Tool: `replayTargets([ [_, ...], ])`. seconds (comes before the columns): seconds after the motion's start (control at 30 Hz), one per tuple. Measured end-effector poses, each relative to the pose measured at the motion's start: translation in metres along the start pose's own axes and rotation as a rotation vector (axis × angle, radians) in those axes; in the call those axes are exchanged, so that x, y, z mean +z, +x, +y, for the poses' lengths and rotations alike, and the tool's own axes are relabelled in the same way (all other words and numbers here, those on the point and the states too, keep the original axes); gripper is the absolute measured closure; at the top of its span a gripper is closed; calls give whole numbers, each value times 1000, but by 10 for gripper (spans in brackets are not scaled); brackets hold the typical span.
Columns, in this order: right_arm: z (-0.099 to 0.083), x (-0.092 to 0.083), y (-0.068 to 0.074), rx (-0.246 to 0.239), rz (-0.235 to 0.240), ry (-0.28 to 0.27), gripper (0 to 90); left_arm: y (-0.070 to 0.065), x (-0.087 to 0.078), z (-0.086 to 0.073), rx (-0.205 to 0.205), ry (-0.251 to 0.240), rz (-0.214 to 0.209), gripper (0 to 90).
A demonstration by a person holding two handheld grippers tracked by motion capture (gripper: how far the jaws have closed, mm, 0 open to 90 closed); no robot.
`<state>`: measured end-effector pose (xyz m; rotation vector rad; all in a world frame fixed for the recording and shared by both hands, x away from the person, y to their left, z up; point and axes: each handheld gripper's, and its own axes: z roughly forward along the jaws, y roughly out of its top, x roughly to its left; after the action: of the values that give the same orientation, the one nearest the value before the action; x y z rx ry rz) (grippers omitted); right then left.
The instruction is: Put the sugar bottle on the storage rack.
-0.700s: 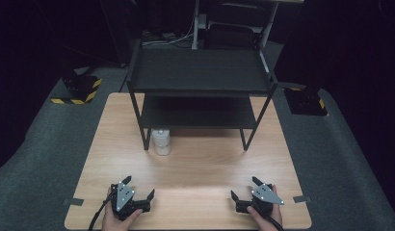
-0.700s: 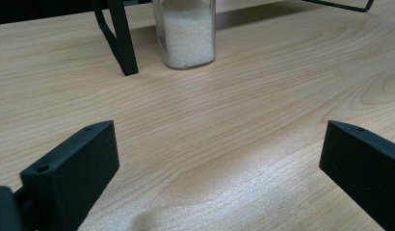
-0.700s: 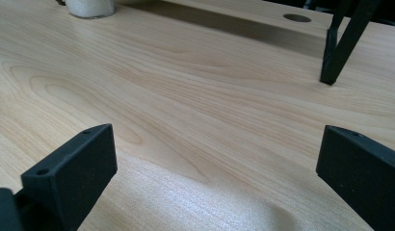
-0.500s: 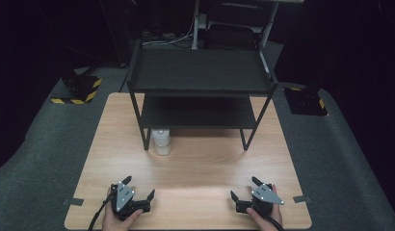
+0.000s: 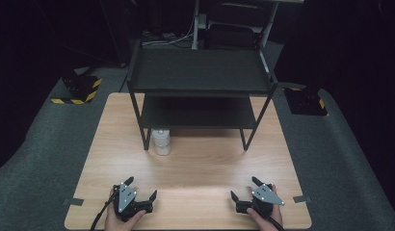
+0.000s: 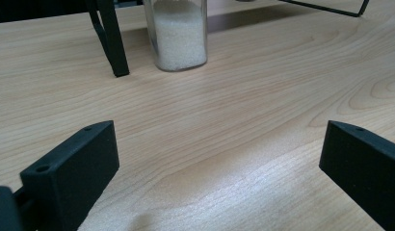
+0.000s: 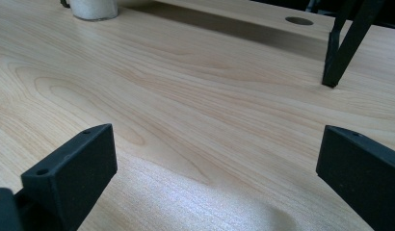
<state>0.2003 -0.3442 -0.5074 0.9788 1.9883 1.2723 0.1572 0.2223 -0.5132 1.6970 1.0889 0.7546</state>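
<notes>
1. Jar [image 5: 161, 141] of white grains: stands upright, long axis vertical, on the wooden surface [image 5: 200, 168] just beside the front left leg of the black shelf rack [image 5: 200, 79], partly under its lower shelf.
2. In the left gripper view the jar [image 6: 178, 33] sits straight ahead, rack leg [image 6: 111, 41] just left of it; top cut off by frame edge.
3. Left tool [image 5: 140, 190]: released, jaws wide apart, nothing between them, resting low at the near edge of the surface, well apart from the jar.
4. Right tool [image 5: 243, 188]: released too, jaws wide, gripping nothing, near edge on the right.
5. Right gripper view: jar [image 7: 94, 8] far off at top left, another rack leg [image 7: 342, 45] at right.
</notes>
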Motion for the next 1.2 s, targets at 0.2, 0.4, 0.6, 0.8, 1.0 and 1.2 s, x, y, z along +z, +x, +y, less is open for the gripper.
replayTargets([
  [0.2, 0, 0, -1, 4, 5, -2, 3, -4, -9, 15, 6, -60, -2, 5],
  [0.4, 0, 0, -1, 7, 5, -3, 3, -5, -10, 27, 22, -81, -3, 4],
  [0.6, -1, 0, -1, 6, 4, -3, 3, -7, -4, 38, 17, -109, -3, 4],
  [0.8, -1, 0, -1, 9, 2, -3, 3, -11, 9, 52, 17, -125, 19, 4],
  [1.0, -1, 0, -1, 10, 4, -5, 3, -12, 27, 58, -4, -123, 25, 6],
  [1.2, -1, 0, -2, 11, 5, -8, 3, -10, 51, 58, -22, -111, 37, 16],
])
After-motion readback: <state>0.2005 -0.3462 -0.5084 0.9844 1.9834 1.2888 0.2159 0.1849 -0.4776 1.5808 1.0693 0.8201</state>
